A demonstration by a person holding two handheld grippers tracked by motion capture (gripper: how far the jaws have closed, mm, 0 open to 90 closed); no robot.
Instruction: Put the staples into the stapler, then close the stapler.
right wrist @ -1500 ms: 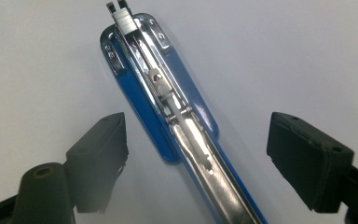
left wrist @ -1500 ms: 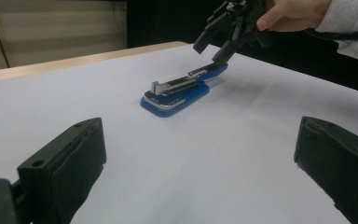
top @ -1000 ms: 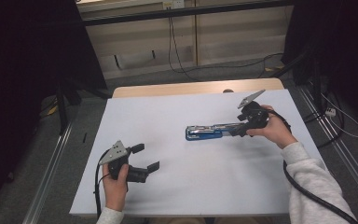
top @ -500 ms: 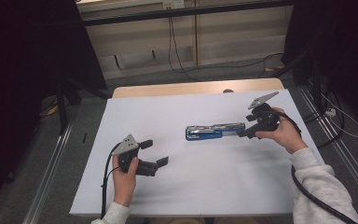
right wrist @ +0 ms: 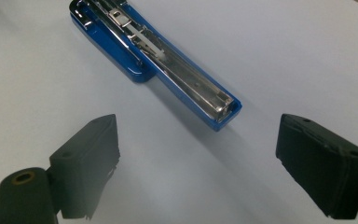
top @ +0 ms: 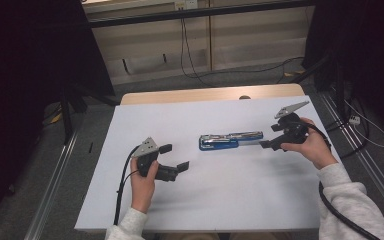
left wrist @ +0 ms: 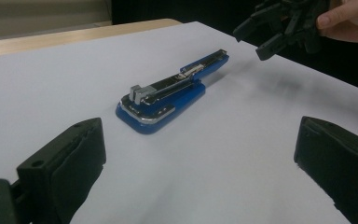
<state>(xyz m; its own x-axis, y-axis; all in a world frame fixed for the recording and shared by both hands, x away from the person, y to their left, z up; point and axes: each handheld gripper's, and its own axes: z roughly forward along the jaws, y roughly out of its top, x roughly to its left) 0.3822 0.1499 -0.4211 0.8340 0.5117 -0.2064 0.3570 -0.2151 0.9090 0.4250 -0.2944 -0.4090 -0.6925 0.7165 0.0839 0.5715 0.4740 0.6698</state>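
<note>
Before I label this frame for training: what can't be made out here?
- Stapler underside: against the sheet, every view.
- Whether staples are loaded: its channel is too small and glary, right gripper view.
- Right gripper jaw gap: too small in high view, blurred at the top edge in left gripper view.

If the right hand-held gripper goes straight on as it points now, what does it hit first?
Most likely the narrow end of the blue stapler, which lies just ahead between the open jaws of the right hand-held gripper. Height above the table is unclear.

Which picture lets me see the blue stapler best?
The right gripper view: the blue stapler is closest there, with its metal channel clear. The left gripper view shows it whole, farther off, and the high view shows it small on the white table.
</note>
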